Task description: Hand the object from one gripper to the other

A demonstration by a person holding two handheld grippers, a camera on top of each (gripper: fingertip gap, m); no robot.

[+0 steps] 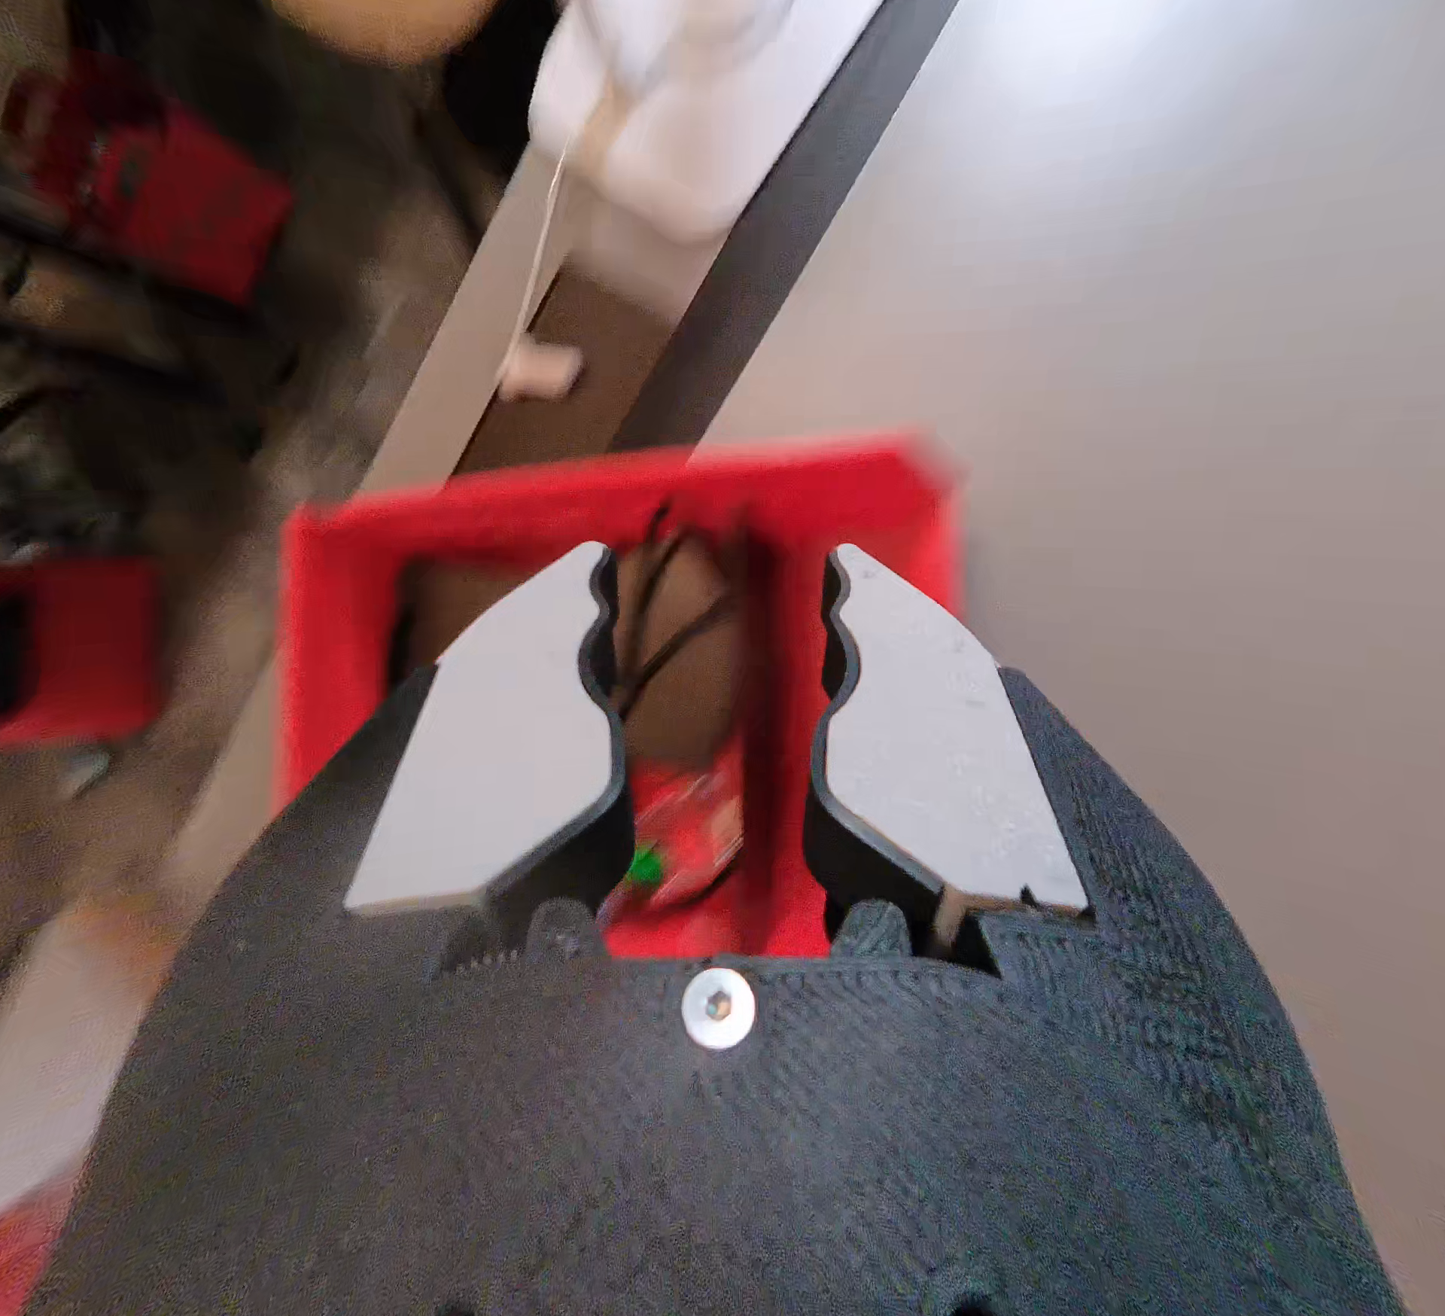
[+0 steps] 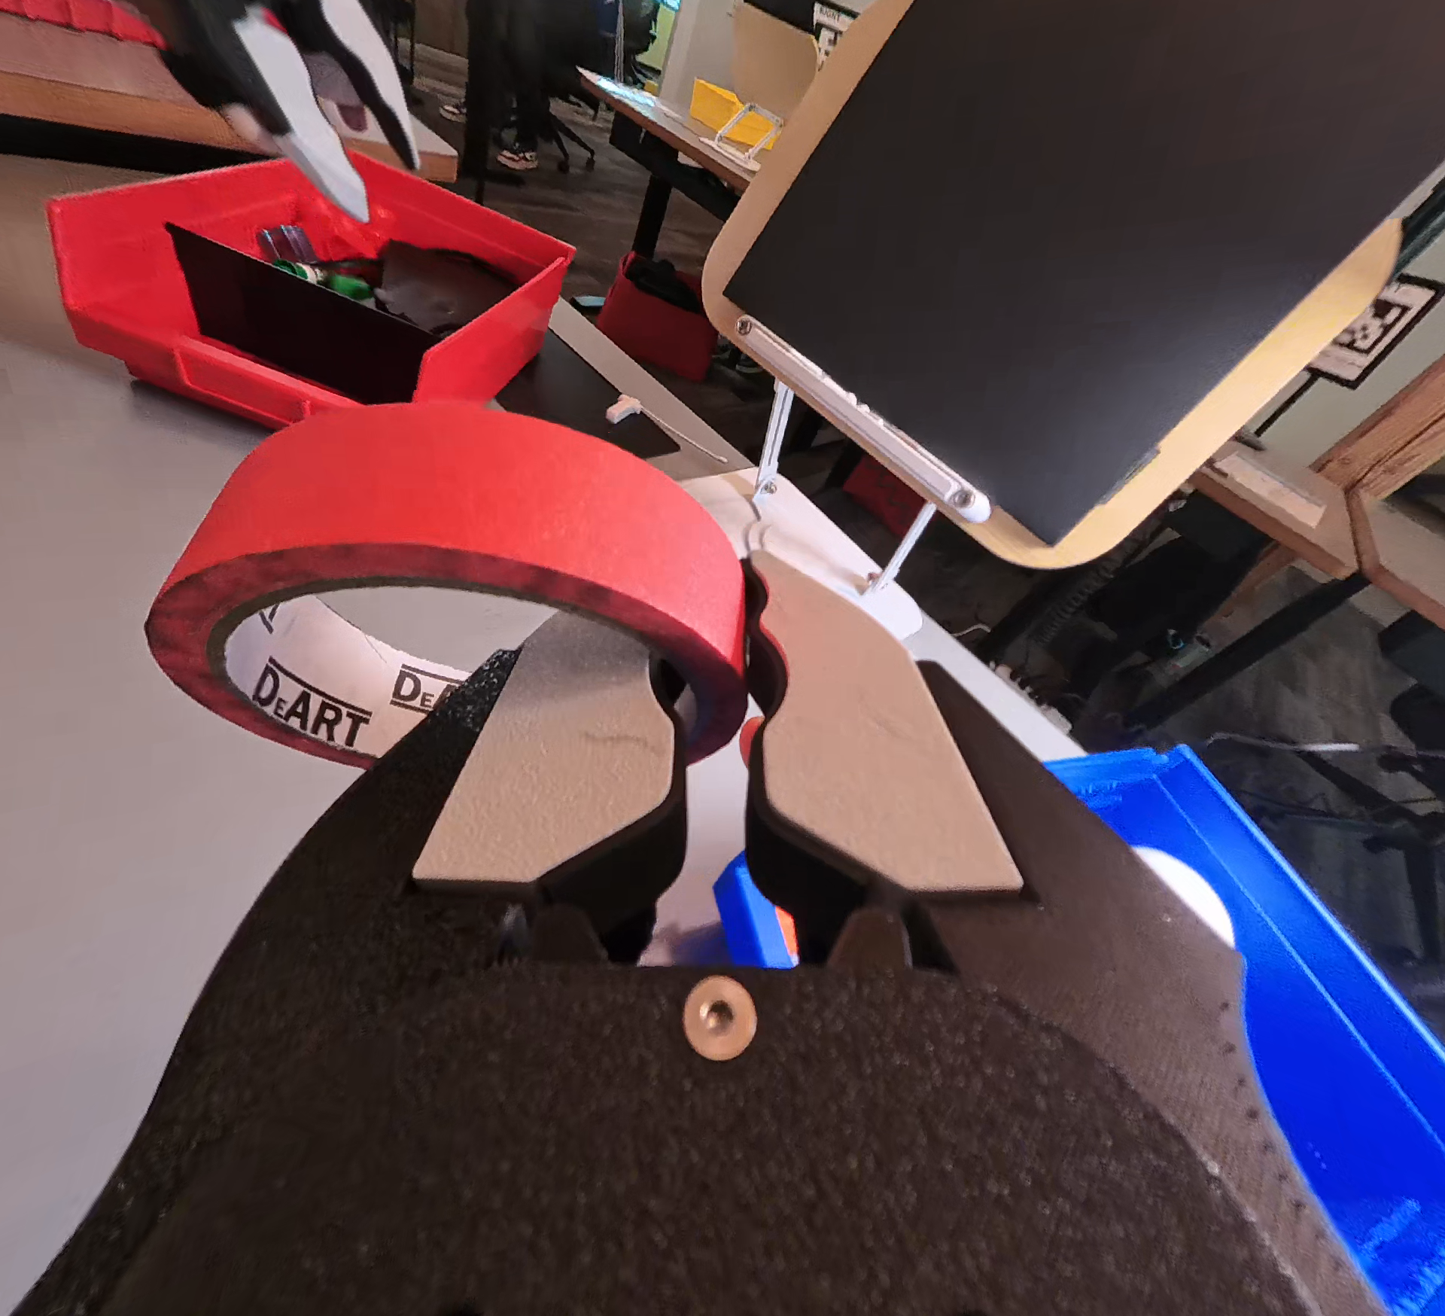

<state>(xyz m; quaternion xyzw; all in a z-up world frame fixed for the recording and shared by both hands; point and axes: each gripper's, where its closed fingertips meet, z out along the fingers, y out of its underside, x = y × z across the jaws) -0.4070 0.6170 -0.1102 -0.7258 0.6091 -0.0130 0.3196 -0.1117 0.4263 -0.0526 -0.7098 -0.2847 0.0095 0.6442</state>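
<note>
Right gripper (image 2: 747, 645) clamped on red tape roll (image 2: 461, 527), one finger through the core, roll held above grey table (image 2: 94, 535), its hole axis roughly toward camera. Left gripper (image 1: 715, 559) fingers apart, empty, over red bin (image 1: 336, 653).

The matt red paper tape roll (image 2: 469, 496) has a white card core. The glossy red plastic bin (image 2: 117, 261) sits on a smooth grey table (image 2: 94, 535). The grainy black printed right gripper (image 2: 715, 641) carries matt grey pads (image 2: 563, 754).
</note>
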